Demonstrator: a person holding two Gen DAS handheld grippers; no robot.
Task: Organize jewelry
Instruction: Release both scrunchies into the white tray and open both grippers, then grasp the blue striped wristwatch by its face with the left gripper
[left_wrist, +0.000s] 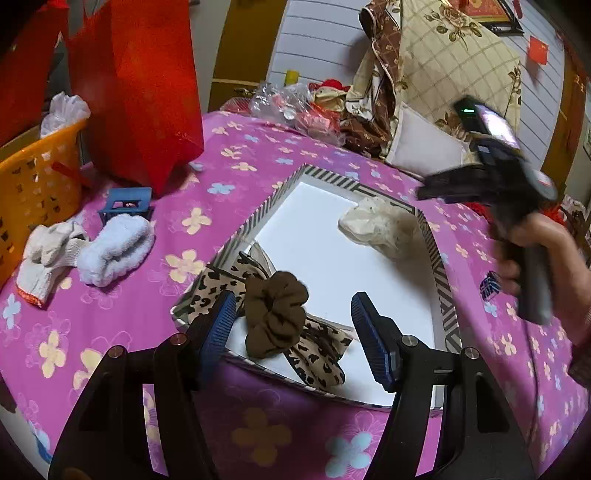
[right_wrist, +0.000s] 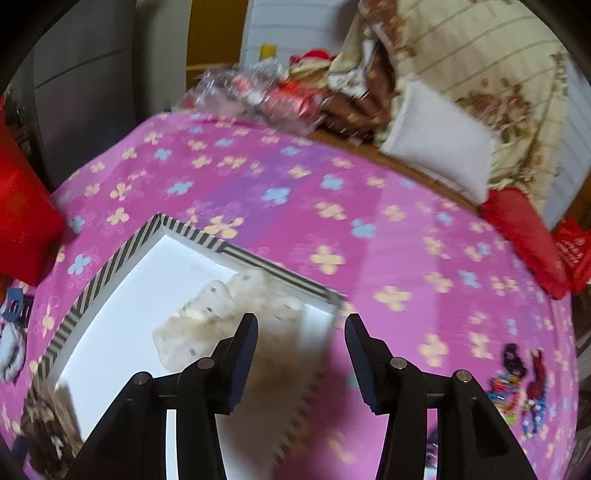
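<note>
Over the near left corner of the striped box (left_wrist: 441, 288), which sits on the flowered bed (left_wrist: 122, 321), the left claw (left_wrist: 293, 325) hangs with jaws apart and nothing pinched; a brown scrunchie (left_wrist: 275, 314) lies between them on a leopard-print hair tie (left_wrist: 317, 354). A cream scrunchie (left_wrist: 373, 225) rests at the box's far right corner. The right claw (right_wrist: 301, 354) is likewise parted and empty, just beside that corner. Three pieces appear boxed; judging by the small colourful hair ties (right_wrist: 517, 387) loose near the bed's right edge, sorting seems roughly half done.
</note>
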